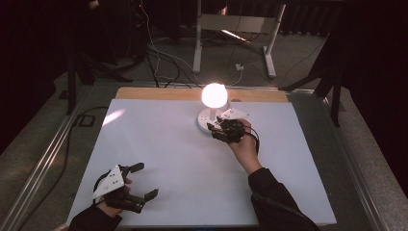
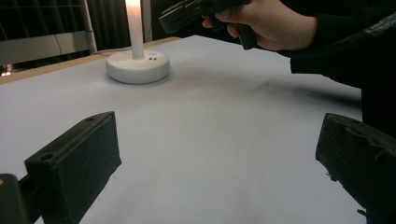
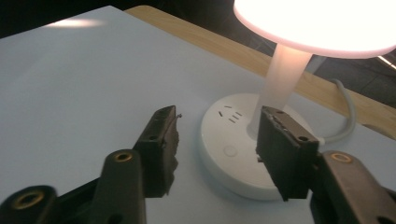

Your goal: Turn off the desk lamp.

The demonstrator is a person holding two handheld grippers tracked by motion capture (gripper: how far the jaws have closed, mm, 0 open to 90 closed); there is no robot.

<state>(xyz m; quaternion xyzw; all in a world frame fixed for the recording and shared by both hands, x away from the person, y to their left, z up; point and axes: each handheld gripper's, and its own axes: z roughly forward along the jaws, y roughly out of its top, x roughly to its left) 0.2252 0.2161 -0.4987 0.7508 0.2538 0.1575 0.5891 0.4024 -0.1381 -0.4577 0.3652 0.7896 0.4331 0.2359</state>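
Plainly unlabelled, the lit lamp (image 1: 213, 108) has right tongs (image 3: 217, 140) gaping above its base, left tongs (image 2: 219, 158) apart.

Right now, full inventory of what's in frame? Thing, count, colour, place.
Round-based white table lamp: 1, lit, far middle of the sheet; sockets and a round button on its base.
White lamp cable: 1, runs off behind the base.
White sheet: 1, covers the tabletop.
Wooden table edge: 1, light brown, far side.
Left gripper: 1, black, near left, jaws open.
Right gripper: 1, black, at the lamp base, jaws apart, touching nothing.
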